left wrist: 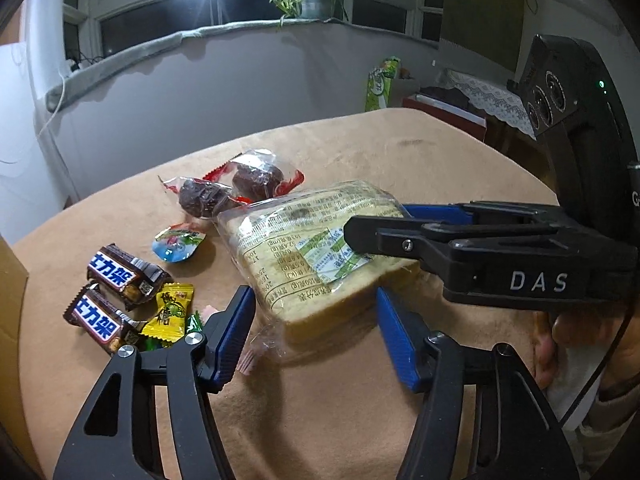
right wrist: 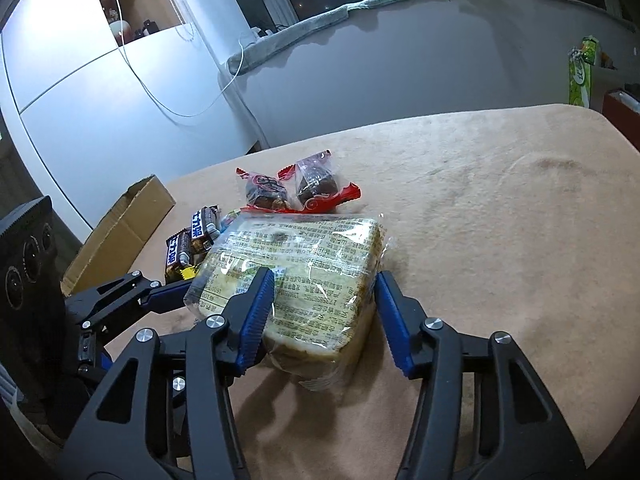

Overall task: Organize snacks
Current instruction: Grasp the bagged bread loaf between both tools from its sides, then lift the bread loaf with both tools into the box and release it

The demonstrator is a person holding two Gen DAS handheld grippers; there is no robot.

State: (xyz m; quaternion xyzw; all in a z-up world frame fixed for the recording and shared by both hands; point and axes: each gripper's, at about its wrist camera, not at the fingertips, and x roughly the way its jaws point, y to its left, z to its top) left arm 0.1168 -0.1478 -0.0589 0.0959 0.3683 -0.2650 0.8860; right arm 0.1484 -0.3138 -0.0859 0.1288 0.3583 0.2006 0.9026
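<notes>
**Plastic-wrapped bread between both grippers**

Cardboard box (right wrist: pixel 120 236) at left table edge. Two chocolate bars (left wrist: pixel 116 296) and yellow candy (left wrist: pixel 170 308) lie left of bread pack (left wrist: pixel 316 248), mid-table. Left gripper (left wrist: pixel 316 320) straddles pack's near corner; contact unclear. Right gripper (right wrist: pixel 326 312) pads press pack's sides. Tan tablecloth (right wrist: pixel 500 220) beyond.
</notes>
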